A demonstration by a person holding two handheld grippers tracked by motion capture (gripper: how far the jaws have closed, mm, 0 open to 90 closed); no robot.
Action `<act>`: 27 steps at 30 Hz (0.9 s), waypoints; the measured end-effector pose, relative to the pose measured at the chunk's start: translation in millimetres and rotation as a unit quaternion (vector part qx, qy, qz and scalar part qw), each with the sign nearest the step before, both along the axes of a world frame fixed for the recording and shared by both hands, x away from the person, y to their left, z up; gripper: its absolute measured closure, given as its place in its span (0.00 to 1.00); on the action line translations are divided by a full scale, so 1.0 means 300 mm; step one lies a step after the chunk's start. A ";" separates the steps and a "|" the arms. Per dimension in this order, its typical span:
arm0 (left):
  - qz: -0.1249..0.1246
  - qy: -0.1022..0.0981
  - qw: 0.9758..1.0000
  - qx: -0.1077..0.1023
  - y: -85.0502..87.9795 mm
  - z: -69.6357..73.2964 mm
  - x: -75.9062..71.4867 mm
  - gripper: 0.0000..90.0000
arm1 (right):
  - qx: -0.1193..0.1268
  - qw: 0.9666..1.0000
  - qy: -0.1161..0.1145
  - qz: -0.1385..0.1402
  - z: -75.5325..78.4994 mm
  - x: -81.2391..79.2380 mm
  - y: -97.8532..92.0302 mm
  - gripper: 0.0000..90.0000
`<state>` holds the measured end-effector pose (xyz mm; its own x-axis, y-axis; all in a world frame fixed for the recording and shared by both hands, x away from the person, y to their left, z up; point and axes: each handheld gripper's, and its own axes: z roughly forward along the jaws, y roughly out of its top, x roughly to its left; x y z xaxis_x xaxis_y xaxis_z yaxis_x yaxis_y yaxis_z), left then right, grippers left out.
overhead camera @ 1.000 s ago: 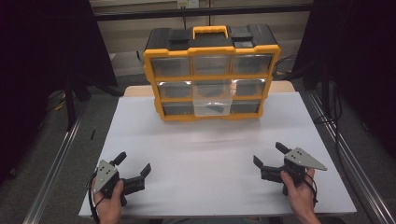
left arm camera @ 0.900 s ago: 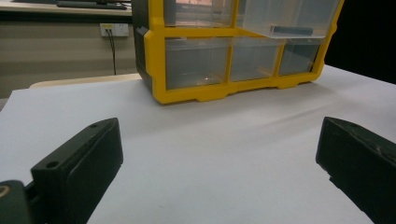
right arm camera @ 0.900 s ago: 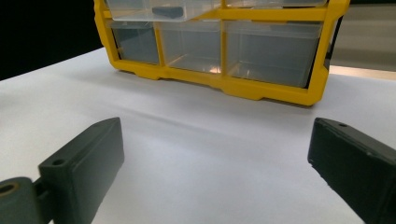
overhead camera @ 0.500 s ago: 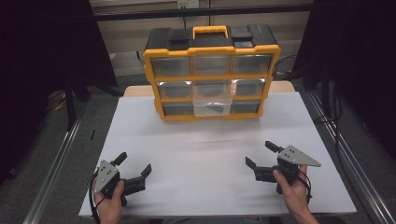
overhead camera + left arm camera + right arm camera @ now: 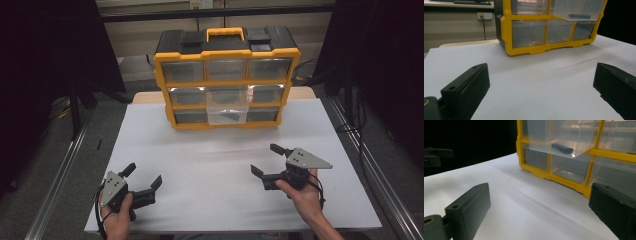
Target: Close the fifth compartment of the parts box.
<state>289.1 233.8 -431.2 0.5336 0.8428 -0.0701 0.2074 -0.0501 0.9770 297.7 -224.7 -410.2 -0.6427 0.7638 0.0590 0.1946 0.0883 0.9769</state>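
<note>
1. Bench (image 5: 220,165) carries a white top; a yellow-and-black drawer organizer (image 5: 226,75) stands upright at the 12 o'clock edge, black lid and yellow carry handle (image 5: 224,34) on top.
2. Organizer front shows three rows of three clear drawers. The middle drawer (image 5: 227,107) is pulled out toward the person and holds a small dark bar-shaped item (image 5: 231,116), seen also in the right gripper view (image 5: 562,148).
3. Left gripper (image 5: 142,180) sits low at 7 o'clock on the bench, held in the left hand (image 5: 116,215). Jaws spread wide apart, nothing between them; left gripper view confirms bare white surface between the two black jaws.
4. Right gripper (image 5: 270,160) at 5 o'clock, held in the right hand (image 5: 300,197), grey three-cornered plate (image 5: 307,157) on top. Jaws wide apart and empty, pointed toward the organizer.
5. Both grippers are well apart from the organizer and from each other.
</note>
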 end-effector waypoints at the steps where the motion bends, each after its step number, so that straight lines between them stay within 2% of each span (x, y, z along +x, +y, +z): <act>1: 0.000 0.000 1.000 -0.001 0.000 0.000 0.000 0.01 | 0.000 1.000 0.000 0.001 0.002 0.002 0.005 0.04; 8: -0.004 0.001 1.000 0.005 -0.002 0.000 0.001 0.01 | 0.005 1.000 -0.009 0.017 0.028 0.028 0.039 0.05; 12: -0.002 0.001 1.000 -0.002 -0.004 -0.001 0.005 0.01 | 0.008 1.000 -0.011 0.025 0.043 0.043 0.062 0.05; 20: -0.002 0.001 1.000 0.003 -0.006 -0.002 0.010 0.01 | -0.002 0.999 -0.014 0.043 0.052 0.075 0.123 0.06; 27: -0.003 0.001 1.000 0.006 -0.006 -0.003 0.011 0.01 | 0.002 0.998 -0.017 0.057 0.069 0.104 0.155 0.07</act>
<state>292.3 232.0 -432.0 0.5384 0.8405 -0.0603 0.2084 -0.0635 0.9760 328.9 -178.1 -389.6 -0.7270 0.6855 0.0391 0.1510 0.1041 0.9830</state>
